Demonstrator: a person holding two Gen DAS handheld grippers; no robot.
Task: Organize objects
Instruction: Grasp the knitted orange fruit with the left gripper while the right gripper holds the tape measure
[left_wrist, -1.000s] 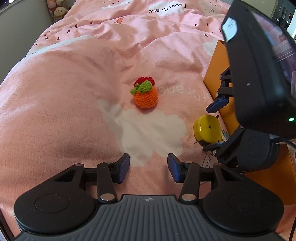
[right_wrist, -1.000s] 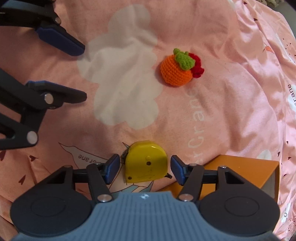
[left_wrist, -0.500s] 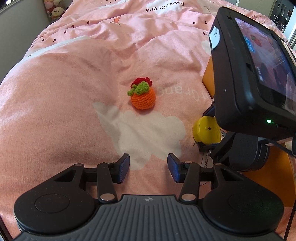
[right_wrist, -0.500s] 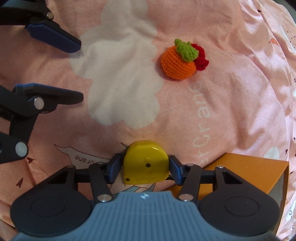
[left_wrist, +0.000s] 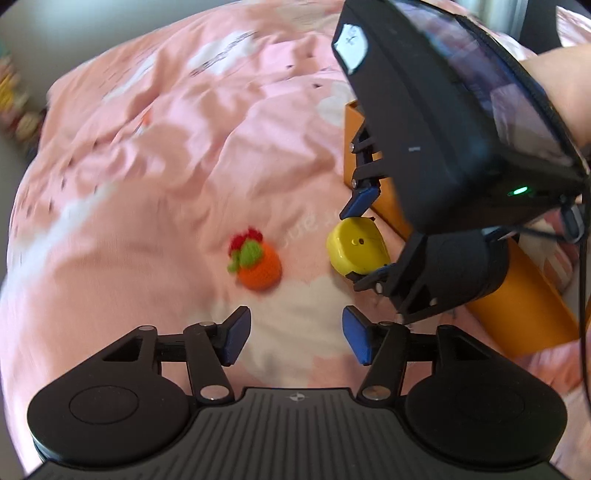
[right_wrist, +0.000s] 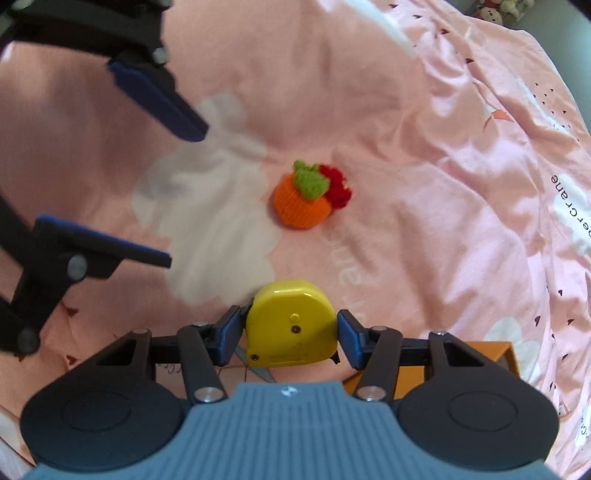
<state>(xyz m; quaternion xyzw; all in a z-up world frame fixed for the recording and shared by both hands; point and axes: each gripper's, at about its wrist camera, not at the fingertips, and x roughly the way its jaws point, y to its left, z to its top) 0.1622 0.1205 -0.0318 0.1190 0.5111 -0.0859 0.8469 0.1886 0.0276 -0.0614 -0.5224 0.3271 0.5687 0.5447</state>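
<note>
the right hand-held gripper (right_wrist: 290, 338) clamps the yellow tape measure (right_wrist: 291, 326) between its blue pads, above the pink bed cover (right_wrist: 424, 147) and beside the orange box (left_wrist: 517, 302). the left hand-held gripper (left_wrist: 295, 332) is empty, its jaws just widened. the crocheted orange fruit (left_wrist: 256, 266) lies on the cover beyond it.

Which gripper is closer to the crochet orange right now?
Left. The left gripper hangs open just short of the crochet orange, nothing between its fingers. The right gripper is farther off, shut on the yellow tape measure, beside the orange box.
</note>
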